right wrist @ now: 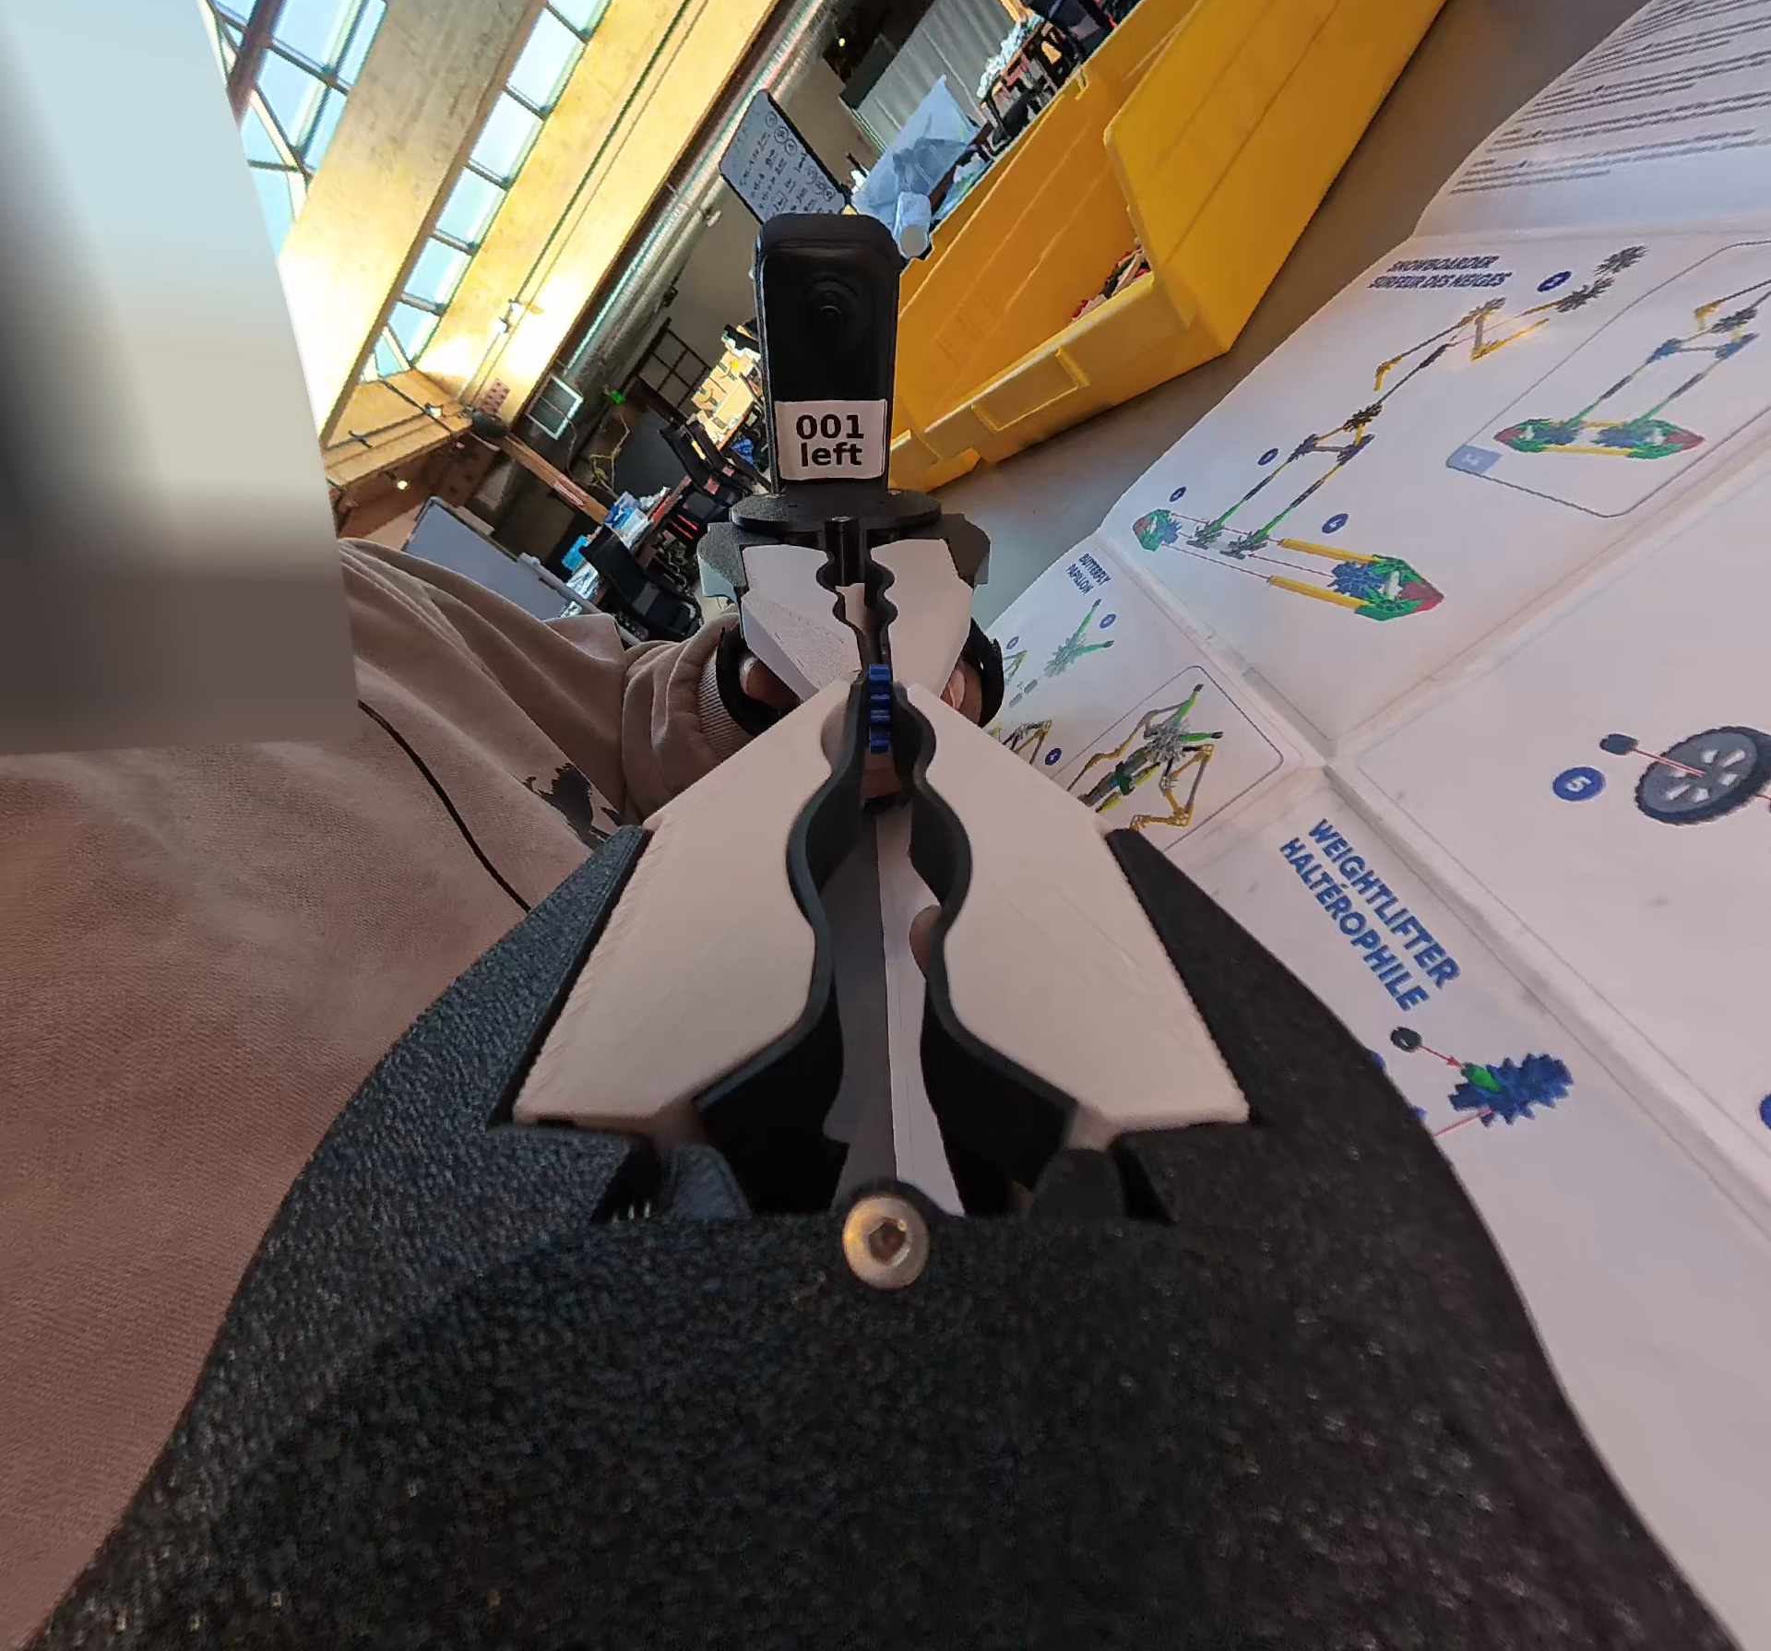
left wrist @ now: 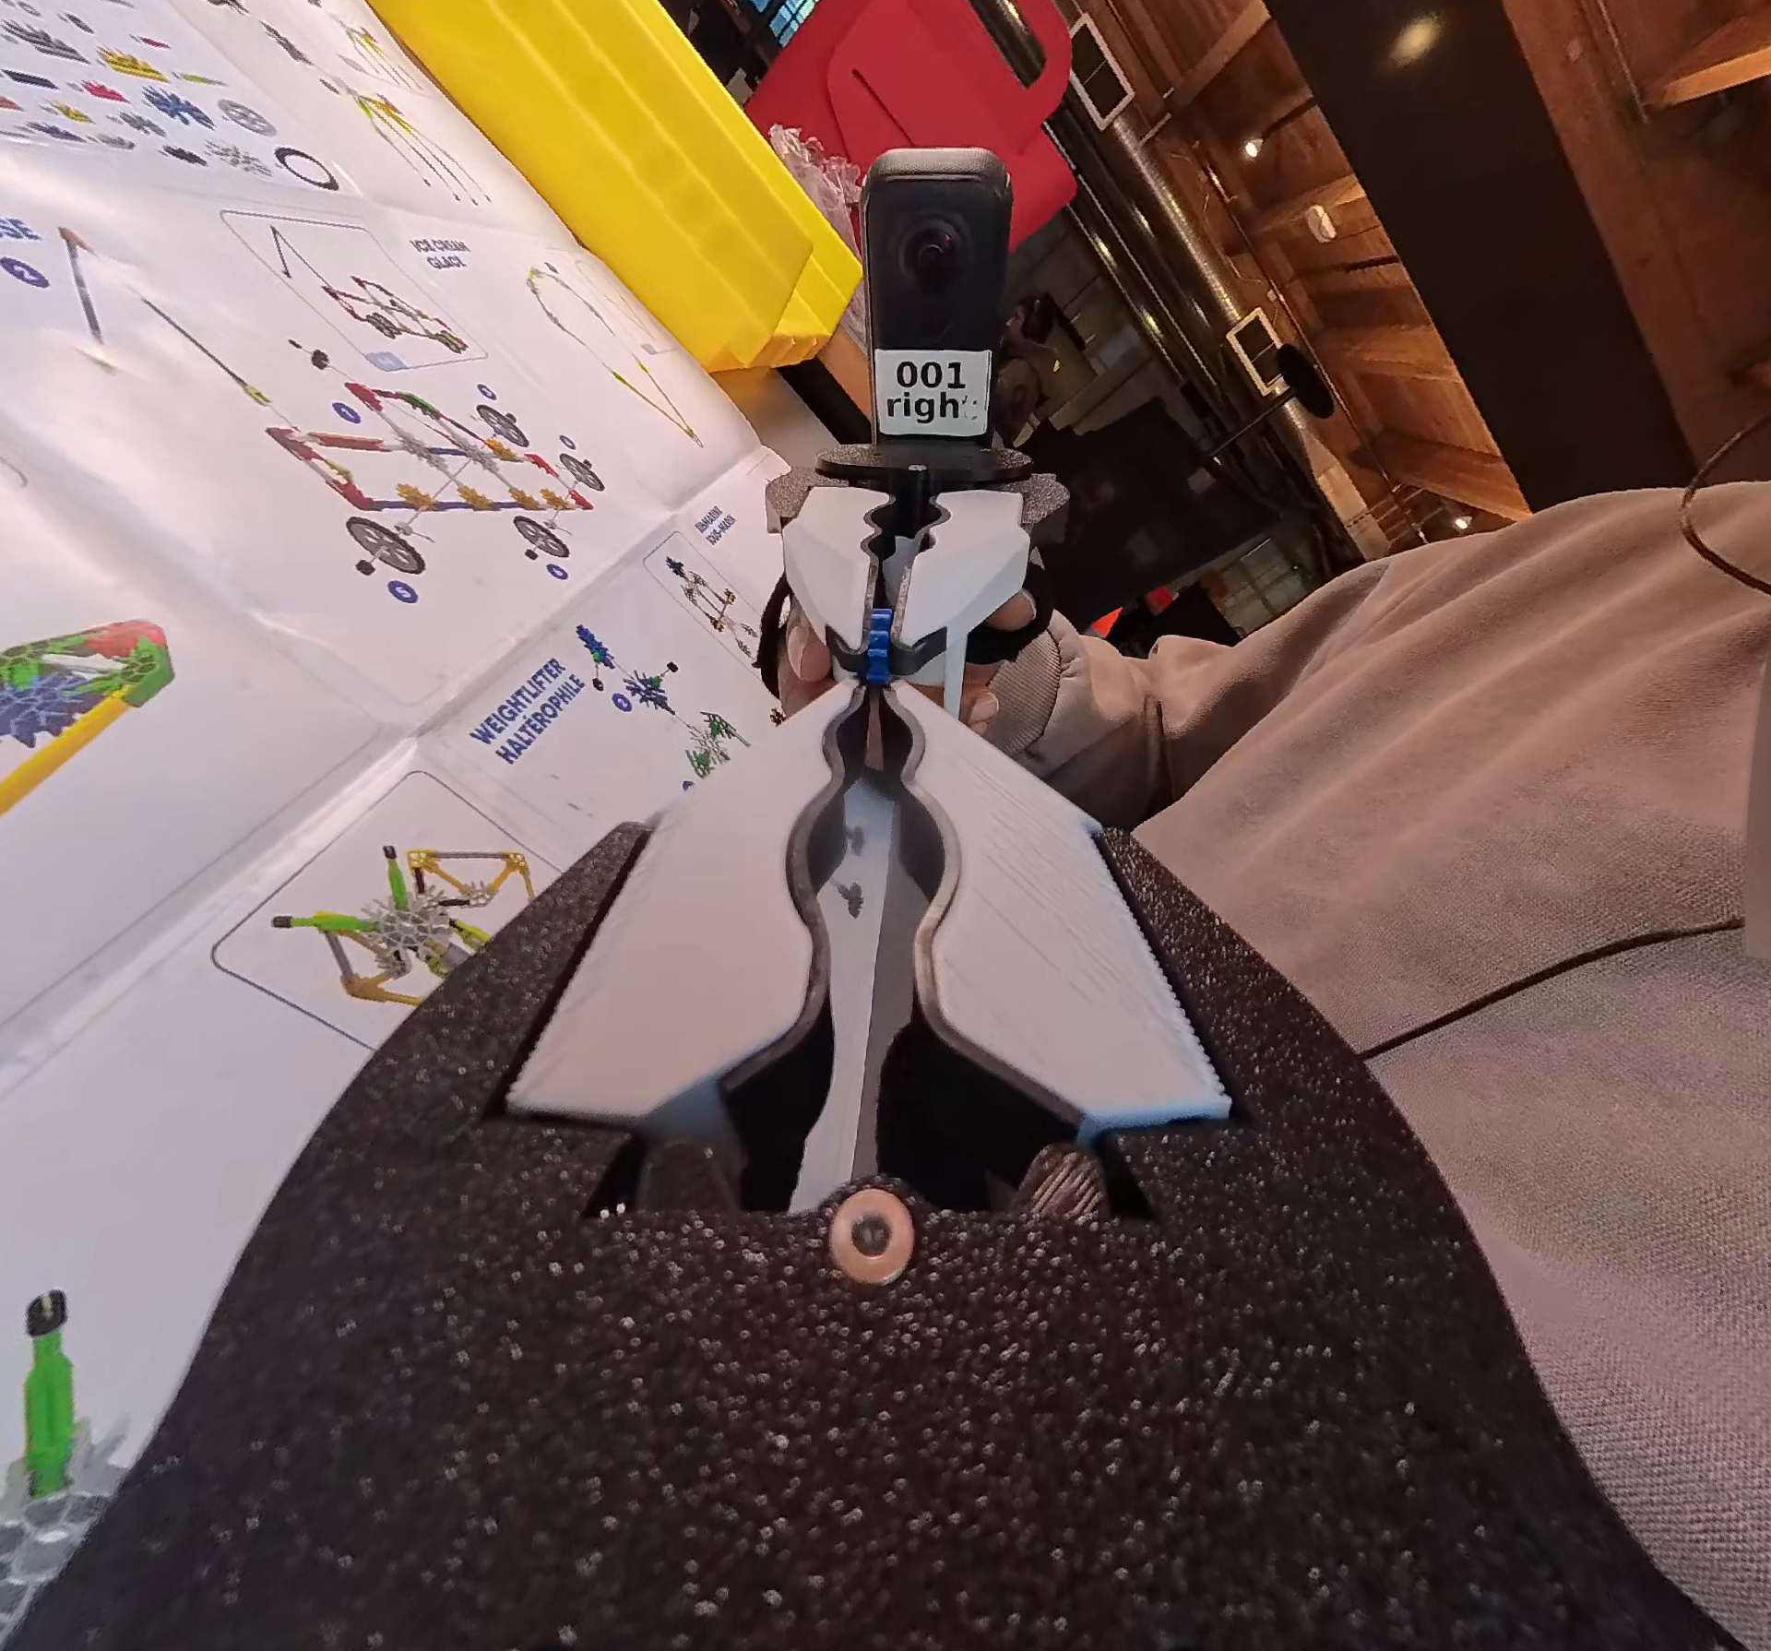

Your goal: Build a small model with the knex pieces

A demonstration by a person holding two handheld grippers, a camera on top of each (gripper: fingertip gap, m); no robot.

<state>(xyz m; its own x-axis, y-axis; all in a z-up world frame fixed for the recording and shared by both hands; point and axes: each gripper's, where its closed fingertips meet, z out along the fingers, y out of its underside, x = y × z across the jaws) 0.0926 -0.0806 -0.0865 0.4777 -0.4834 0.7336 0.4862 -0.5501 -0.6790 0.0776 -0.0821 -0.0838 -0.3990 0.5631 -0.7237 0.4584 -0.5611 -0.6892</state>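
Observation:
The two grippers point at each other, tip to tip, above a printed instruction sheet point(left wrist: 287, 551). A small blue toothed connector piece point(left wrist: 880, 642) sits where the tips meet. In the right wrist view the blue piece point(right wrist: 877, 709) is pinched between the tips of my right gripper point(right wrist: 879, 706), whose jaws are closed on it. My left gripper point(left wrist: 875, 695) has its jaws closed, with its tips right against the blue piece; I cannot tell whether it also grips it. The right gripper point(left wrist: 882, 656) faces the left wrist view, and the left gripper point(right wrist: 877, 661) faces the right wrist view.
The instruction sheet point(right wrist: 1437, 743) with coloured building diagrams covers the table. Yellow plastic bins point(left wrist: 594, 100) point(right wrist: 1198, 196) stand at its far edge, with a red bag point(left wrist: 939, 72) behind them. The person's beige sleeves point(left wrist: 1437, 790) point(right wrist: 287, 886) fill the side nearest the body. The tips of both grippers are at nearly the same place.

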